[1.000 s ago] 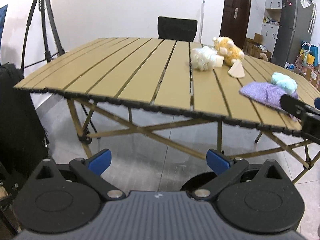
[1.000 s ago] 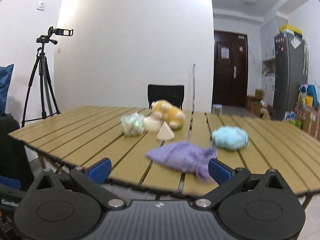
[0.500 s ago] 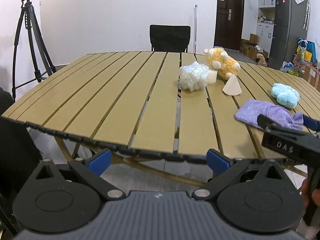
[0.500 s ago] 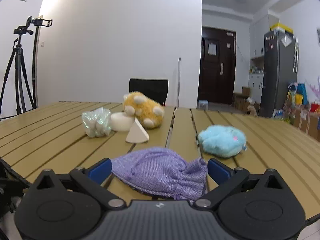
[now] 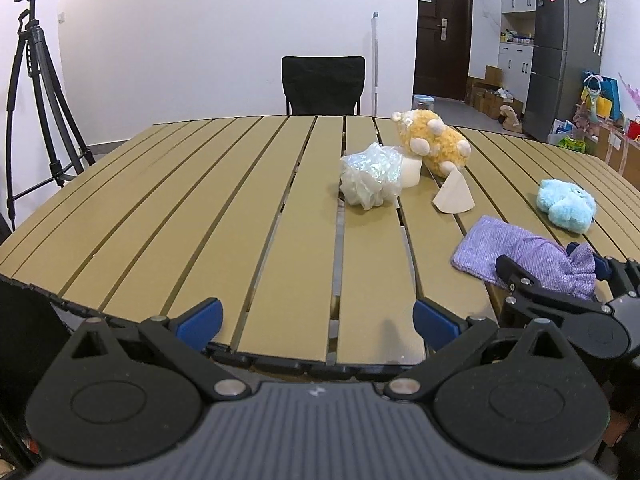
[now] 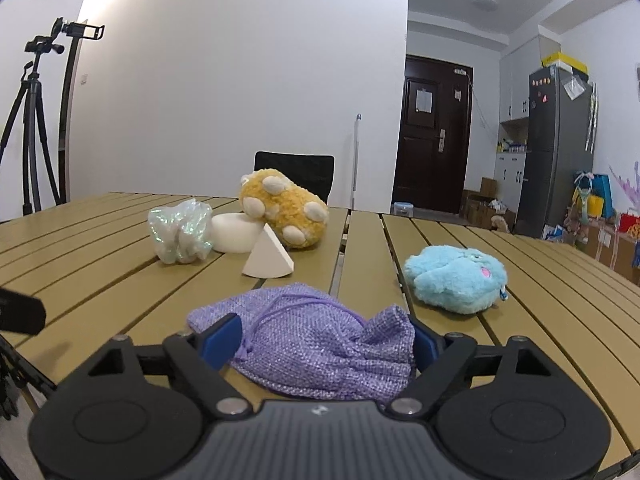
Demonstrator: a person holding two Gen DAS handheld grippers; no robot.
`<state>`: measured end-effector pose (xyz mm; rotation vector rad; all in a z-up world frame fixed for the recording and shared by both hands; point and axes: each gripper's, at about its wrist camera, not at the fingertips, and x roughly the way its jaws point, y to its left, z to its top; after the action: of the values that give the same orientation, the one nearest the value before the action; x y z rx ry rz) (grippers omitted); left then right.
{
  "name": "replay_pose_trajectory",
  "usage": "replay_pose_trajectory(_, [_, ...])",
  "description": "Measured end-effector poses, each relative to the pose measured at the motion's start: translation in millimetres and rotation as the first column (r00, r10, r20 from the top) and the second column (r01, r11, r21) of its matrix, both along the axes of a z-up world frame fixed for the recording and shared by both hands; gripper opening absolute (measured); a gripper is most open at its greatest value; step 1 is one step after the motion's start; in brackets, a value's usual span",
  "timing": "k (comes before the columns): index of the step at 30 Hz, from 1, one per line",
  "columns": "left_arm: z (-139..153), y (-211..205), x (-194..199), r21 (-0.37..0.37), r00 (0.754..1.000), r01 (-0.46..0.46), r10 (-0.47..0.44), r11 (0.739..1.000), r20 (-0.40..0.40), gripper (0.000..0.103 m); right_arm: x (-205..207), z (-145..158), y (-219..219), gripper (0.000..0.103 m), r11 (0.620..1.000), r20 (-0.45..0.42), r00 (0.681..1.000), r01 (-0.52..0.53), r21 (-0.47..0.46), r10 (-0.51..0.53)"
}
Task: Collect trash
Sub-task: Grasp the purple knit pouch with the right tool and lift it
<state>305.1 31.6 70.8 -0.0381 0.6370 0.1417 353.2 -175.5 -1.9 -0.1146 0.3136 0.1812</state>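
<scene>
A purple knitted drawstring bag [image 6: 312, 320] lies near the front edge of the slatted tan table [image 6: 80, 248]. My right gripper [image 6: 324, 342] straddles the bag, and its jaws are closing with the blue pads [image 6: 222, 340] just at the bag's sides. From the left wrist view that right gripper [image 5: 552, 272] sits over the bag [image 5: 520, 248] at the far right. Further back lie a crumpled clear plastic wrap [image 6: 180, 232], a white foam wedge [image 6: 268, 256] and a white round sponge [image 6: 234, 232]. My left gripper [image 5: 316, 320] hovers open over the table's near edge [image 5: 280, 356], holding nothing.
A yellow plush toy [image 6: 284, 208] leans on the sponge, and a blue plush [image 6: 456, 280] lies right of the bag. A black chair [image 5: 322, 84] stands behind the table, a camera tripod [image 5: 36, 80] at the left, a fridge [image 5: 564, 48] and a door at the right.
My right gripper came forward and down onto the purple bag, and its jaws narrowed around it. My left gripper rose and moved in over the table's edge.
</scene>
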Motion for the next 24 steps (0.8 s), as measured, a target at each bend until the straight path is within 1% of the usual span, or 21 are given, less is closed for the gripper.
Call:
replay_pose_trajectory(3, [0.4, 2.0, 5.8, -0.012, 1.0, 0.004, -0.004, 1.0, -0.004, 0.103, 0.3, -0.7, -1.9, 0.077, 1.0, 0.001, 1.0, -0.017, 0.014, 0.017])
replay_pose_trajectory(5, [1.1, 2.9, 10.5, -0.016, 1.0, 0.007, -0.007, 1.0, -0.005, 0.103, 0.4, -0.9, -4.2, 0.07, 0.999, 0.0, 0.999, -0.035, 0.028, 0.035])
replay_pose_trajectory(7, [2.4, 3.2, 14.7, -0.017, 1.0, 0.01, -0.01, 1.0, -0.002, 0.103, -0.3, -1.1, -4.4, 0.056, 0.998, 0.001, 0.998, -0.059, 0.036, 0.059])
replay_pose_trajectory(8, [3.1, 3.3, 16.9, -0.018, 1.0, 0.011, -0.011, 1.0, -0.001, 0.103, -1.1, -1.1, -3.3, 0.054, 0.997, 0.005, 0.998, -0.065, 0.031, 0.065])
replay_pose_trajectory(10, [5.0, 3.2, 22.0, -0.021, 1.0, 0.017, -0.017, 1.0, 0.001, 0.103, -2.4, -1.1, -0.6, 0.044, 0.997, 0.012, 0.997, -0.08, 0.018, 0.08])
replay_pose_trajectory(12, [7.0, 1.9, 28.3, -0.021, 1.0, 0.022, -0.022, 1.0, 0.004, 0.103, -3.9, -0.3, 0.8, 0.039, 0.996, 0.015, 0.996, -0.089, 0.012, 0.089])
replay_pose_trajectory(15, [11.0, 1.2, 38.8, -0.025, 0.999, 0.03, -0.03, 0.999, 0.013, 0.103, -7.8, 3.4, -2.8, 0.036, 0.995, 0.03, 0.995, -0.097, 0.035, 0.096])
replay_pose_trajectory(19, [17.1, 1.0, 53.9, -0.033, 0.999, 0.035, -0.034, 0.999, 0.026, 0.103, -15.4, 14.2, -13.8, 0.036, 0.994, 0.078, 0.994, -0.082, 0.073, 0.076])
replay_pose_trajectory(24, [22.6, -3.5, 72.4, -0.032, 0.998, 0.039, -0.038, 0.999, 0.045, 0.103, -21.8, 28.1, -38.5, 0.036, 0.989, 0.122, 0.992, -0.034, 0.141, 0.017])
